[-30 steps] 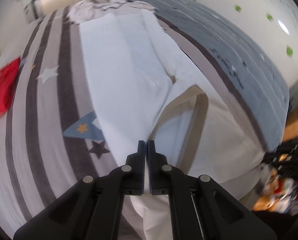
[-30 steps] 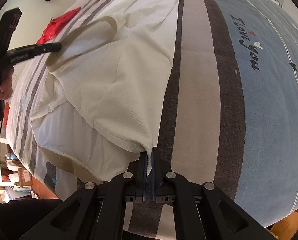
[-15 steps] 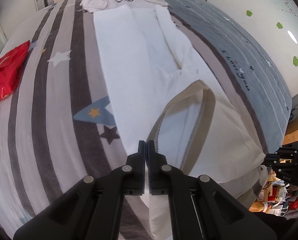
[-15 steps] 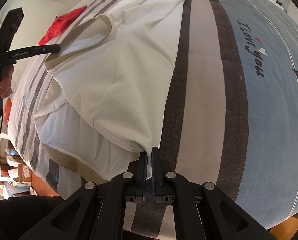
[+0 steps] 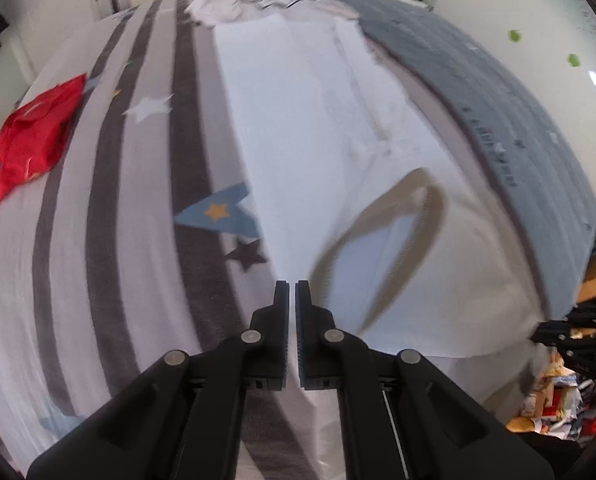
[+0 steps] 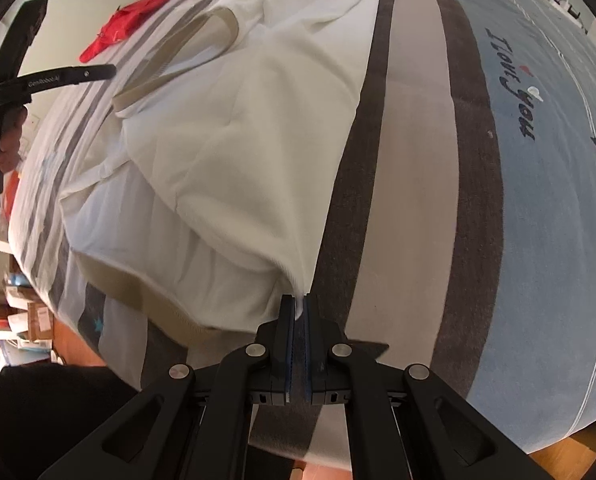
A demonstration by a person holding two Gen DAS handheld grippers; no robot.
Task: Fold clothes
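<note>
Right gripper point(image 6: 297, 306) clamped on corner of the white cotton garment with beige trim point(image 6: 234, 132). Left gripper point(image 5: 292, 292) pinches its edge, over striped grey bedspread point(image 5: 118, 240).

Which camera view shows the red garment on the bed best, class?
The left wrist view: the red garment lies large and nearly whole on the striped bedcover. The right wrist view shows it only small, at the far edge.

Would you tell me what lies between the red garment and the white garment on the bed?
Only striped bedcover with star prints, in the left wrist view, between the red garment and white garment.
</note>
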